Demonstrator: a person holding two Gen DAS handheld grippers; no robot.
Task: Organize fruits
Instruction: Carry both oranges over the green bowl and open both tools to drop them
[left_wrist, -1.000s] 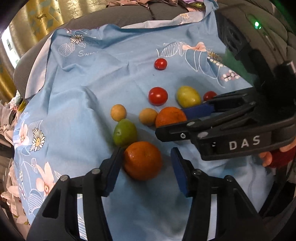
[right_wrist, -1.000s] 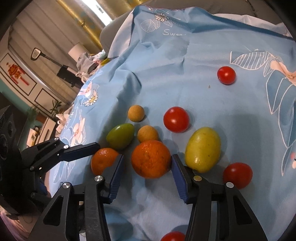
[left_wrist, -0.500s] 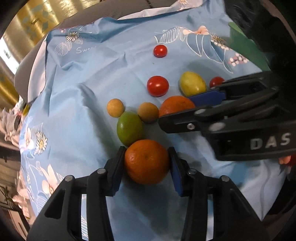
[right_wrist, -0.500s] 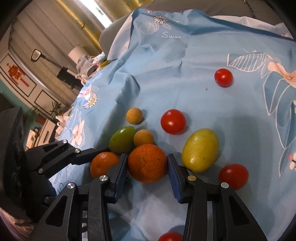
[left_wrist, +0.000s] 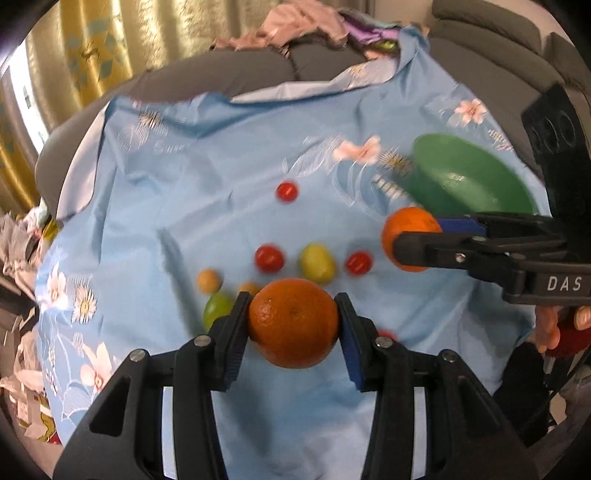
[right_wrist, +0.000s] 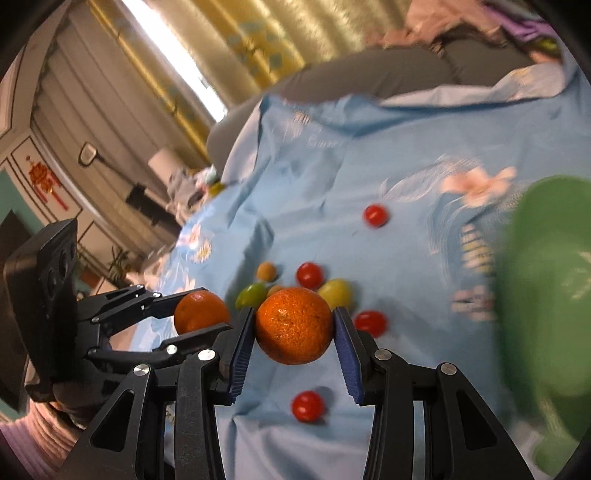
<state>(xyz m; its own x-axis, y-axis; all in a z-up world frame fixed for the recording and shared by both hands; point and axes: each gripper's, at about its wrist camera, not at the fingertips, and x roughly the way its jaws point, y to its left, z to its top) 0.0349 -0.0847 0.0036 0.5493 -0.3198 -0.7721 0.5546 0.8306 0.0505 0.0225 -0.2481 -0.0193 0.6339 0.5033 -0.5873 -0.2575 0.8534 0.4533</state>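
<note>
1. Now the left gripper (left_wrist: 293, 326) pinches an orange (left_wrist: 293, 323) between its blue pads (left_wrist: 236, 332), one pad pressed on each side of the fruit, which hangs clear above the cloth.
2. Likewise the right gripper (right_wrist: 293, 334) clamps a second orange (right_wrist: 293, 325) between its own two pads (right_wrist: 345, 343), also off the cloth.
3. Both sets of jaws had closed in onto the oranges within the last second and now stand firm around them.
4. Just beyond the left fingers lie a green fruit (left_wrist: 218, 312), two small tan fruits (left_wrist: 209, 280), a red tomato (left_wrist: 269, 257), a yellow-green fruit (left_wrist: 317, 263) and another tomato (left_wrist: 358, 263), all loose on the blue flowered cloth (left_wrist: 184, 206).
5. Farther out from the fingers a lone small tomato (left_wrist: 287, 191) sits by itself.
6. Under the right fingers, near the camera, one more tomato (right_wrist: 308, 406) rests on the cloth.
7. Off to the right of both grippers stands a green bowl (left_wrist: 469, 184), blurred in the right wrist view; the right gripper's orange hangs just in front of its rim in the left wrist view.
8. Around the cloth's far edge a grey sofa (left_wrist: 221, 77) shows.
</note>
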